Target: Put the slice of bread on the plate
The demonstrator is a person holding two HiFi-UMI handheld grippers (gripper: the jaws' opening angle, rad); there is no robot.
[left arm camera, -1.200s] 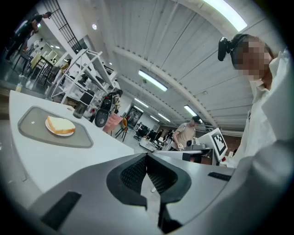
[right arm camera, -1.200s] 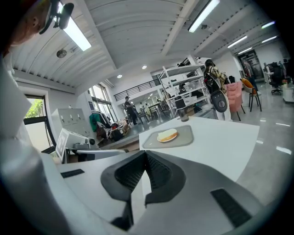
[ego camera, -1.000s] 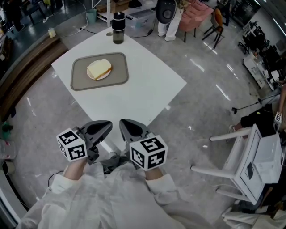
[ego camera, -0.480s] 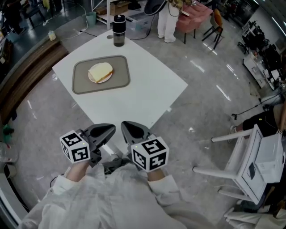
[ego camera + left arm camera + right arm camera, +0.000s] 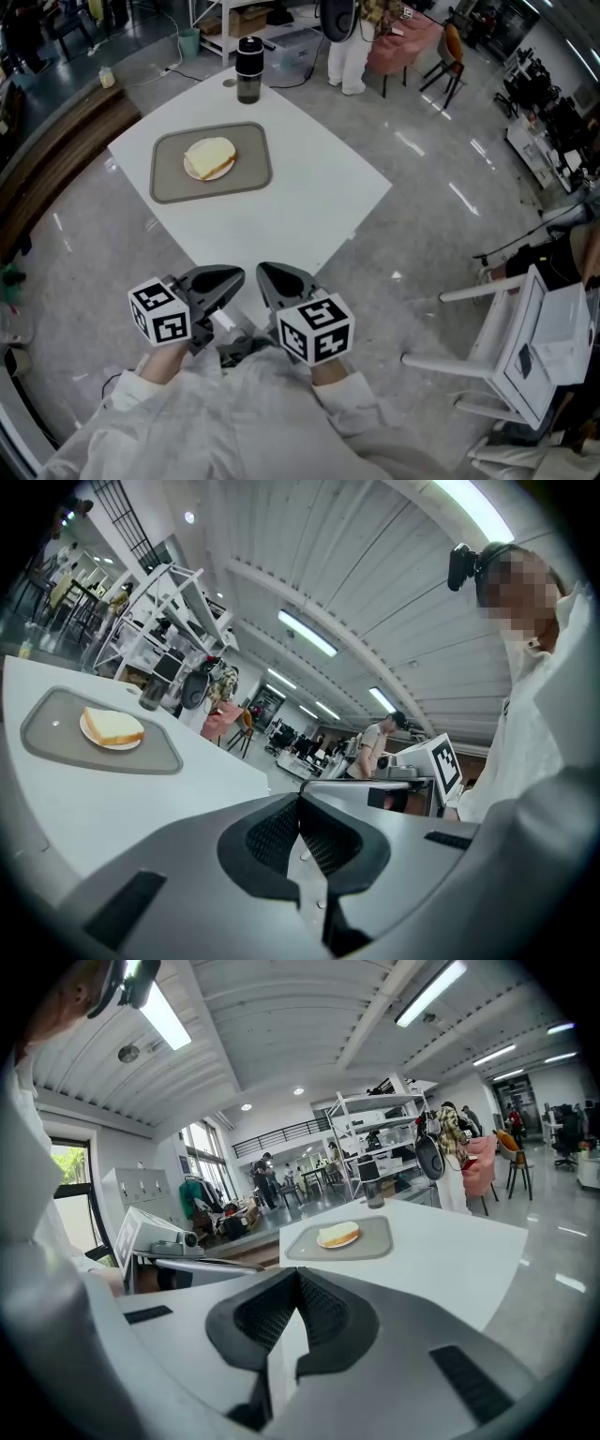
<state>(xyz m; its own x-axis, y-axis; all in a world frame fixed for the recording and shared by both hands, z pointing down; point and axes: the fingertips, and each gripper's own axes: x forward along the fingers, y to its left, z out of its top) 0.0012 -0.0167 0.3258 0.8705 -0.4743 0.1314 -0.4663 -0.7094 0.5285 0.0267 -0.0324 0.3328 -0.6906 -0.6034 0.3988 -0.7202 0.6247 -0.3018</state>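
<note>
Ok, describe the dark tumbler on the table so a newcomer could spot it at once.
Find the white table, with a grey tray on it. Past the tray, at the table's far corner, stands the dark tumbler: the only tall, dark, upright thing there, unlike the pale slice of bread lying flat.

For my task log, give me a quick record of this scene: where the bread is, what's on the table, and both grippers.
bread slice: lying on the plate
plate: on the grey tray
grey tray: on the white table
other: black tumbler at the table's far corner
left gripper: shut, empty, short of the table
right gripper: shut, empty, beside the left
</note>
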